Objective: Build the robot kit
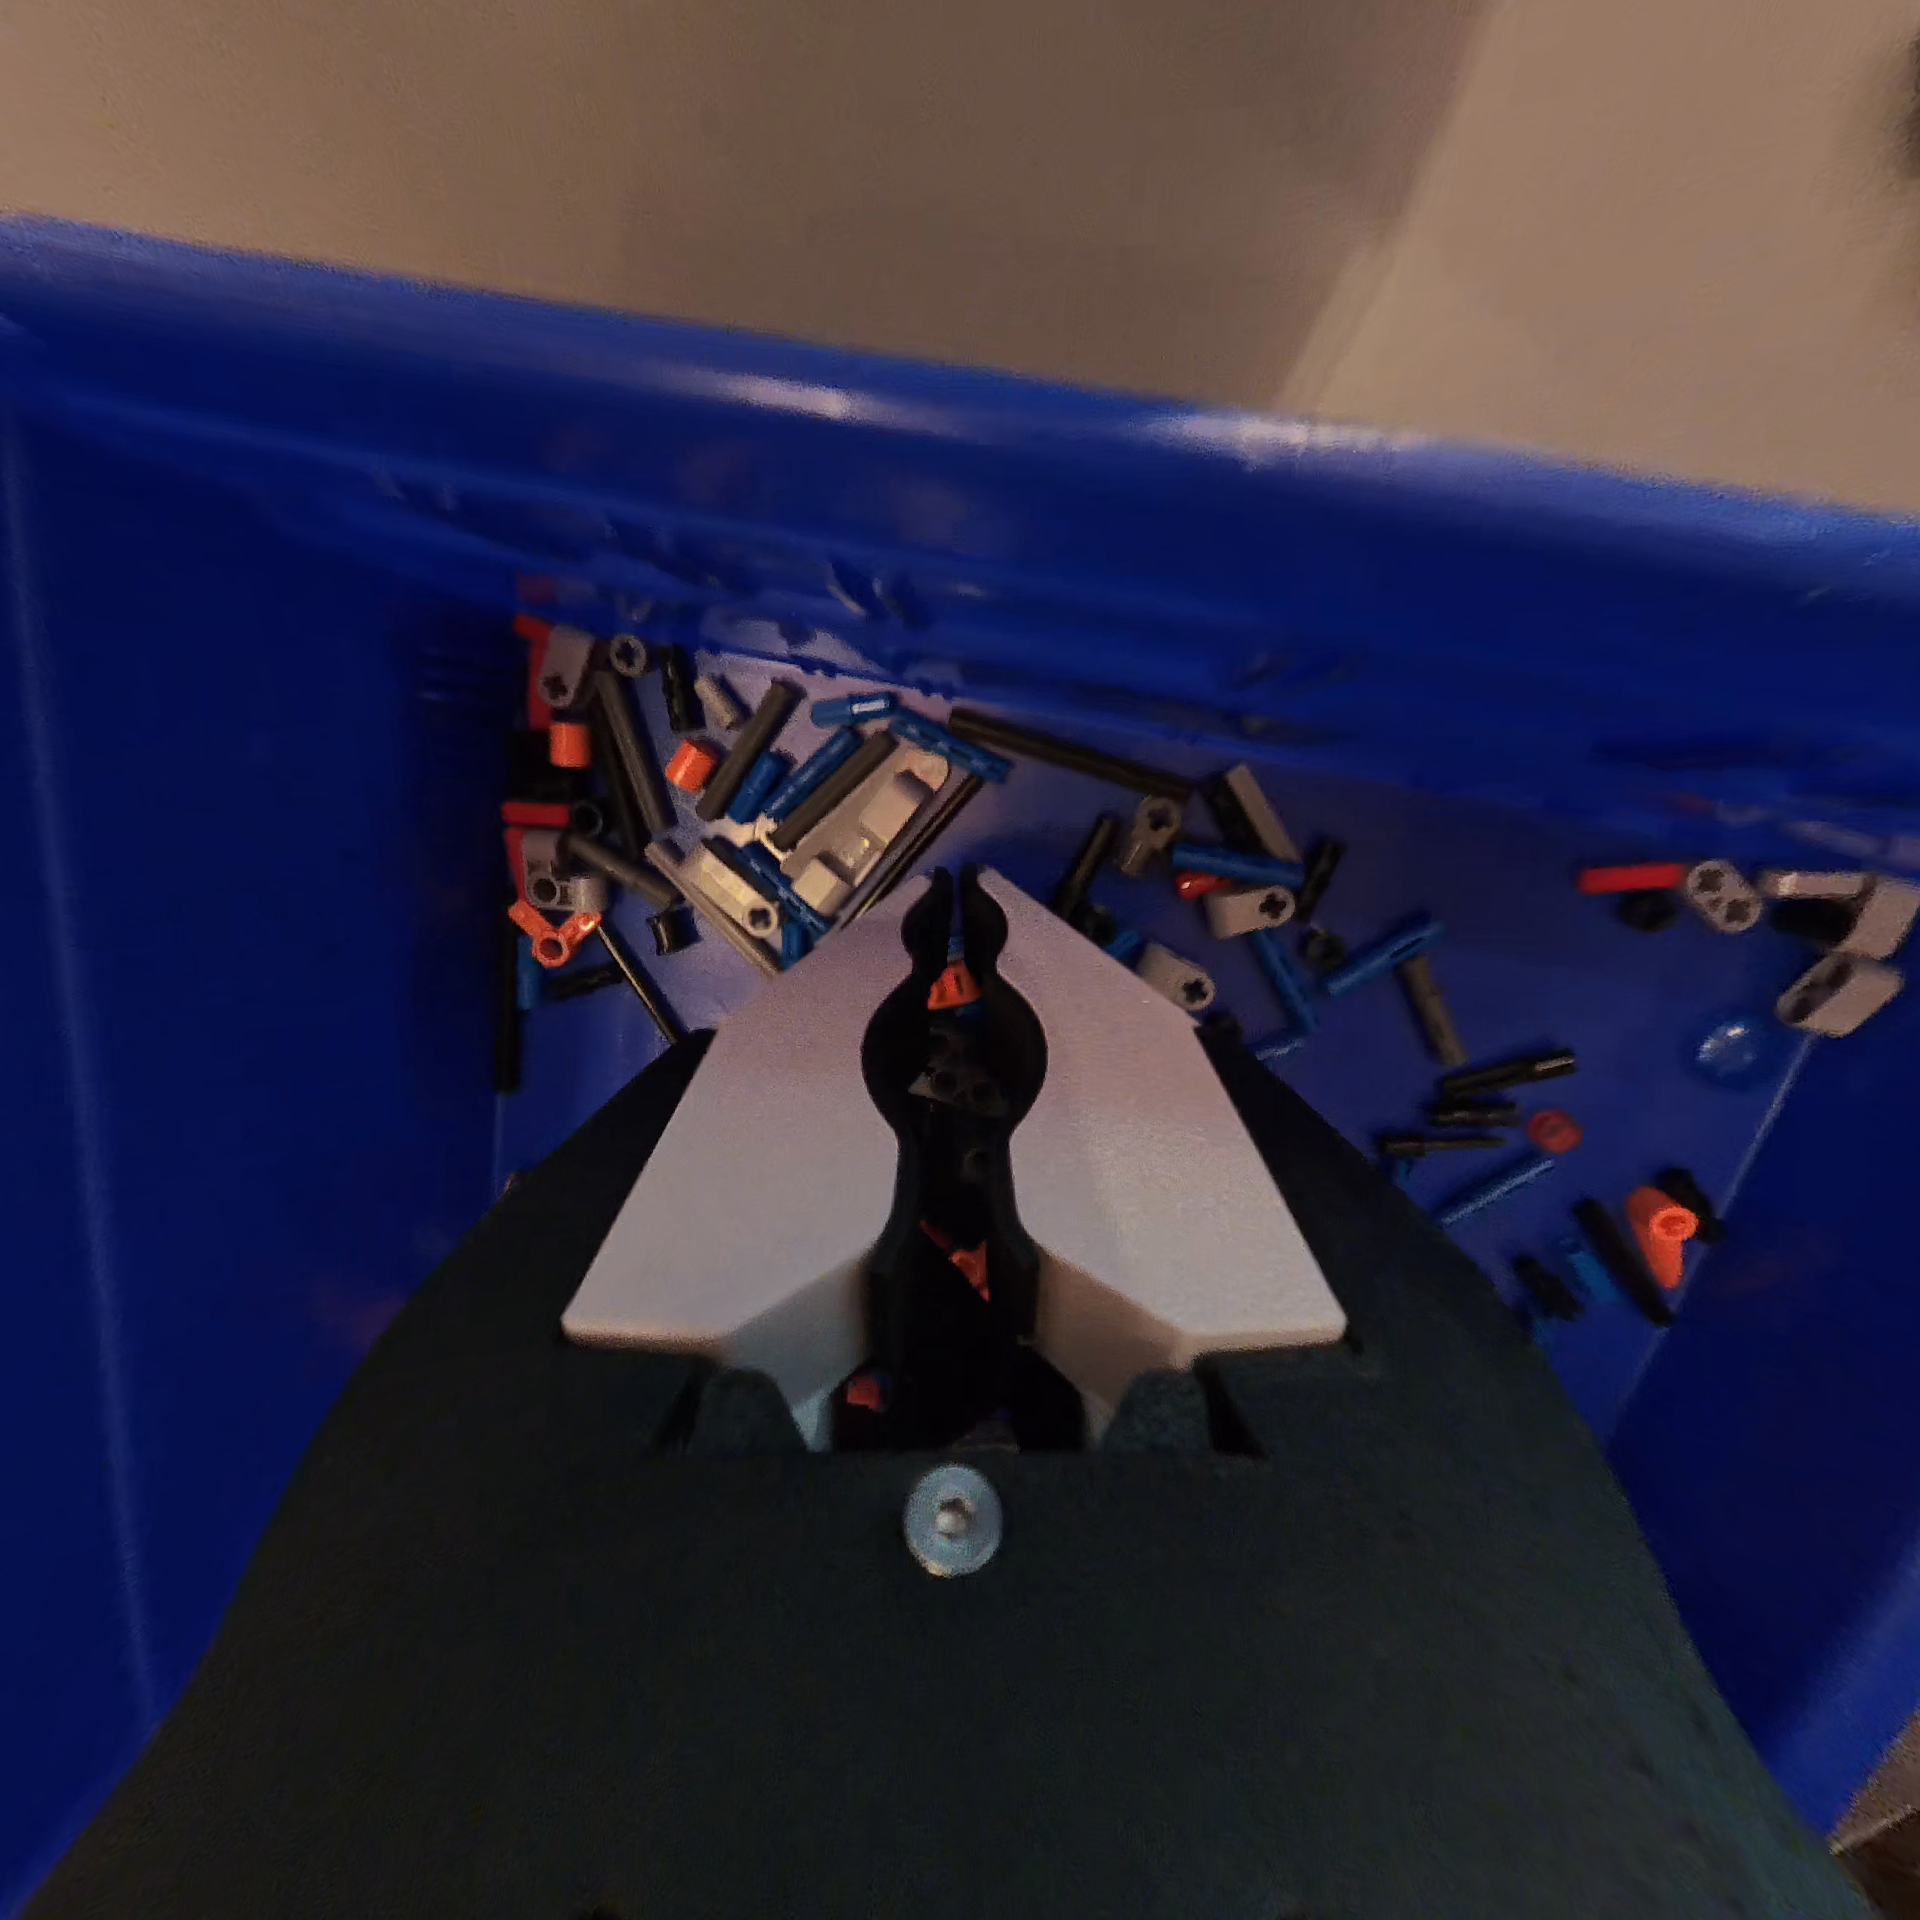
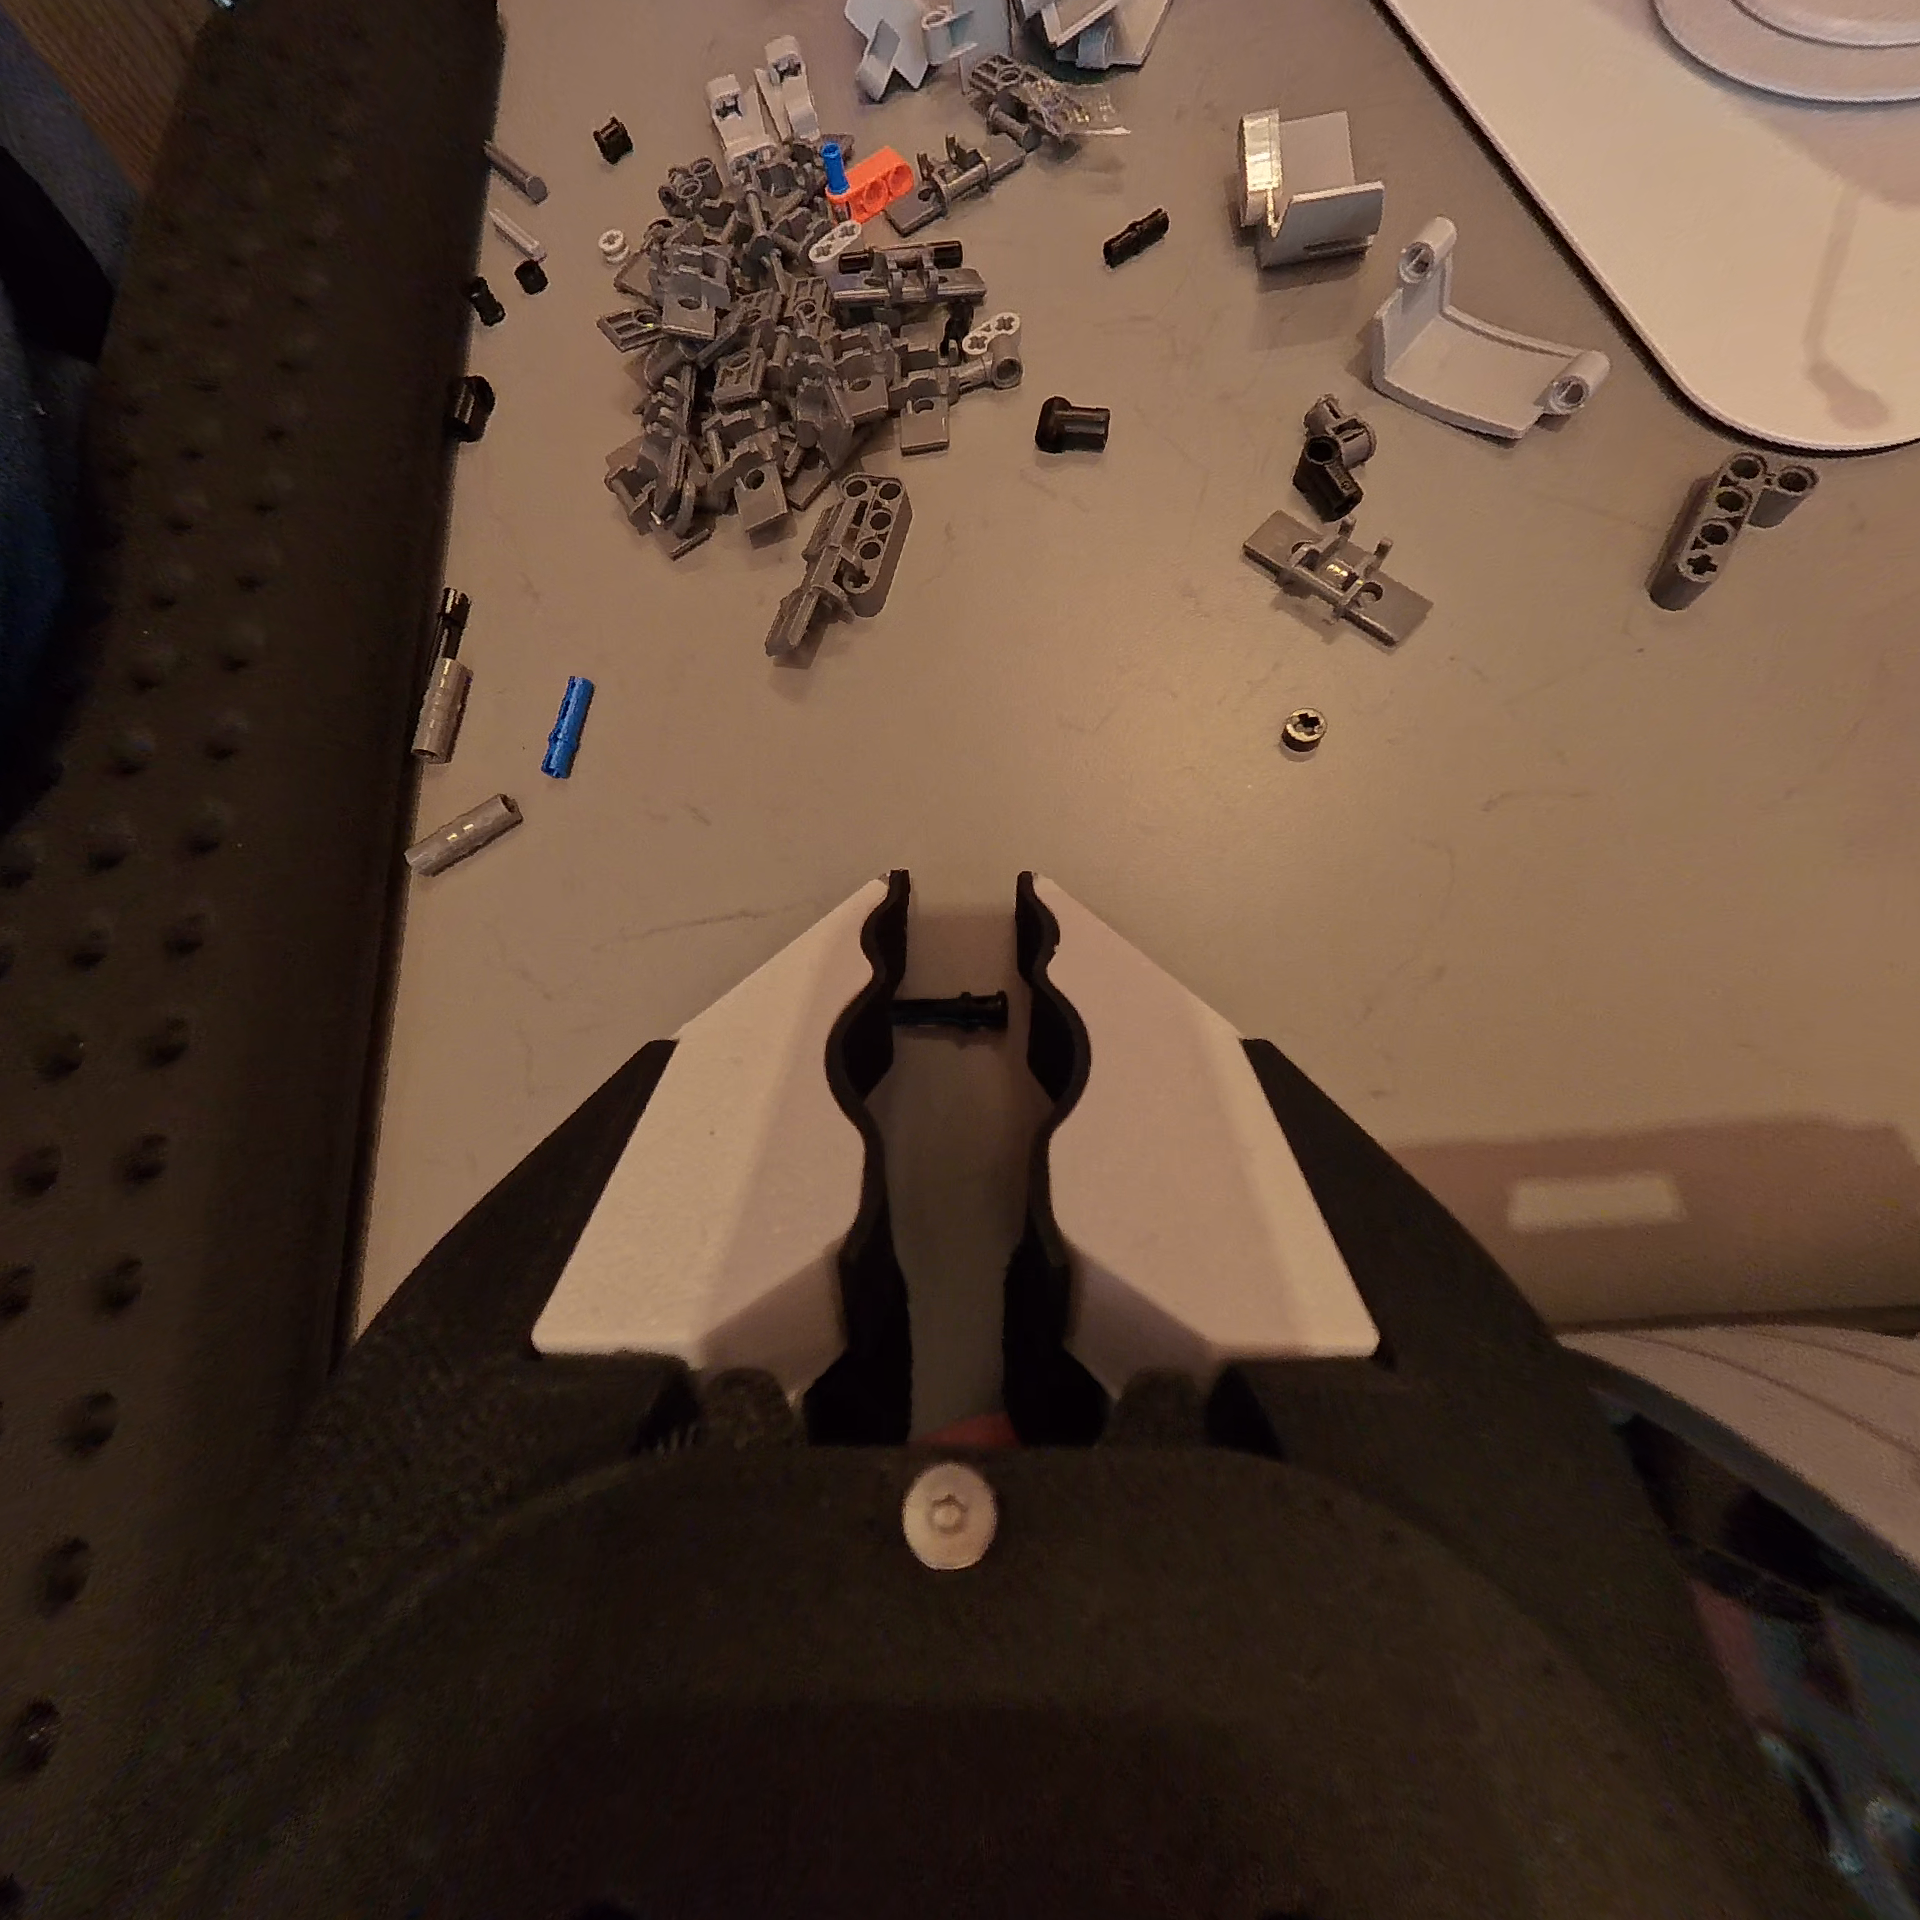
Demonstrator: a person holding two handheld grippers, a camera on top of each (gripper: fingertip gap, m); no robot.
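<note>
Hovering inside a blue bin (image 1: 312, 935), the left gripper (image 1: 958, 904) points down at the bin floor with its fingers (image 1: 940, 914) almost together at the tips. I cannot tell whether they pinch anything: a small orange piece (image 1: 949, 989) shows in the gap behind the tips, either lying on the floor below or held between the pads.

Left of the fingers, packed into the bin corner, lies a heap of black, blue, orange and grey building-toy pins and connectors (image 1: 582, 790). Just ahead and left of the tips sits a larger grey block (image 1: 831, 842), its long axis slanting up to the right. Right of the fingers more pins and grey connectors (image 1: 1247, 914) are strewn loose, thinning toward the far right wall.

The right gripper (image 2: 961, 883) is over a grey worktop (image 2: 1455, 831) with its fingers (image 2: 888, 935) clearly apart. A black pin (image 2: 951, 1010) lies between them, behind the tips, long axis crosswise to the fingers, spanning most of the gap; contact with either pad is unclear.

Left of the fingers runs a black studded strip (image 2: 208, 727); a blue pin (image 2: 566, 725) and grey sleeves (image 2: 462, 834) lie beside it. Ahead and left is a pile of dark grey parts (image 2: 769, 374). Ahead and right lie scattered grey pieces (image 2: 1335, 577), and far right a white board edge (image 2: 1662, 260).
</note>
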